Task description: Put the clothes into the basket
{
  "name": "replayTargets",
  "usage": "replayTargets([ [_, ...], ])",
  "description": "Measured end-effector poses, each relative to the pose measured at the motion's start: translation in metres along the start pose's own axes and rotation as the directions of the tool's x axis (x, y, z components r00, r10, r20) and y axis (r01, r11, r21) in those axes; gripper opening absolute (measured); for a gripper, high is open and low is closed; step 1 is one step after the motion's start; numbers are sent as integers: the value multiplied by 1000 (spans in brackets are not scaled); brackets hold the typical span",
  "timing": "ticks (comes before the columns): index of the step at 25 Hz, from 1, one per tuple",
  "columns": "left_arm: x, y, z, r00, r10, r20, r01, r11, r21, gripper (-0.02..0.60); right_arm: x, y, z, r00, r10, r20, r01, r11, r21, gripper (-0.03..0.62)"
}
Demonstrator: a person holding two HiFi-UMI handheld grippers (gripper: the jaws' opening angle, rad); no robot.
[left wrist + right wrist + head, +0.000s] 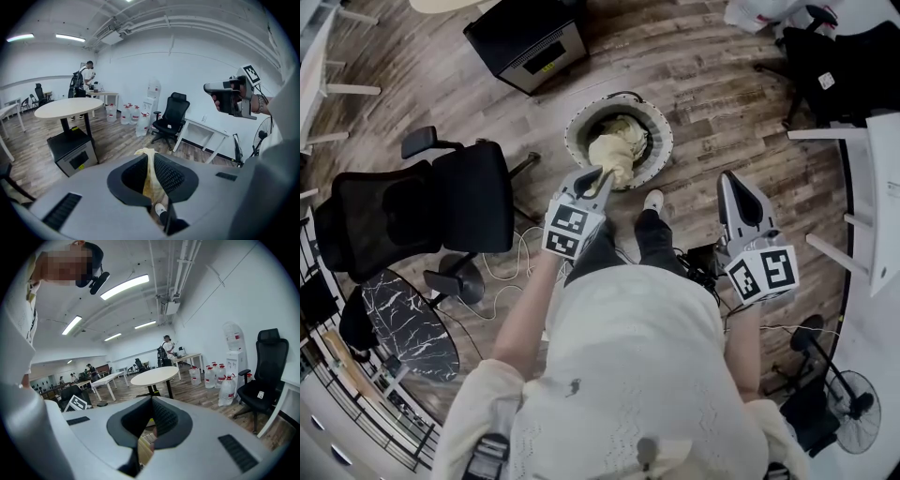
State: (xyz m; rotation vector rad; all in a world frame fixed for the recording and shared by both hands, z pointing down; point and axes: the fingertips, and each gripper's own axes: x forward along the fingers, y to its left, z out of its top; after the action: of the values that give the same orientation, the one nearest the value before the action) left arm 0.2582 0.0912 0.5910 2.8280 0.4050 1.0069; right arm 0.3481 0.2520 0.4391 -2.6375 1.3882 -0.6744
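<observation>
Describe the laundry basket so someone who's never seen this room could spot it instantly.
On the wood floor, look between the black box and the person's white shoe. The basket is the round, pale-rimmed tub there, the only container with pale yellow cloth in it.

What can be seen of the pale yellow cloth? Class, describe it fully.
The pale yellow cloth is soft, crumpled fabric, bunched into a lump. Its upper end is pinched between the closed jaws of the left gripper, a thin fold poking past the tips. The rest hangs into the round basket on the wooden floor.
</observation>
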Motion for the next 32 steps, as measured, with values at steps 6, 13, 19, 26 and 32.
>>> replayTargets([
  [6,19,15,-27,998,-5,-65,-5,988,-153,72,8,7,-9,1000,12,-20,-12,1000,1,10],
  [13,32,13,-26,997,-12,-75,1,988,-154,125,5,13,-16,999,15,-29,-15,1000,14,10],
  [19,34,12,3,1000,-4,18,6,991,-135,88,4,13,-18,999,19,-31,-18,1000,21,9],
  [26,22,7,-3,1000,-7,27,10,992,-125,31,1,19,-24,999,28,-37,-27,999,21,10],
  [32,9,6,-9,999,-2,39,7,990,-141,20,3,27,-28,998,38,-44,-37,999,24,10],
])
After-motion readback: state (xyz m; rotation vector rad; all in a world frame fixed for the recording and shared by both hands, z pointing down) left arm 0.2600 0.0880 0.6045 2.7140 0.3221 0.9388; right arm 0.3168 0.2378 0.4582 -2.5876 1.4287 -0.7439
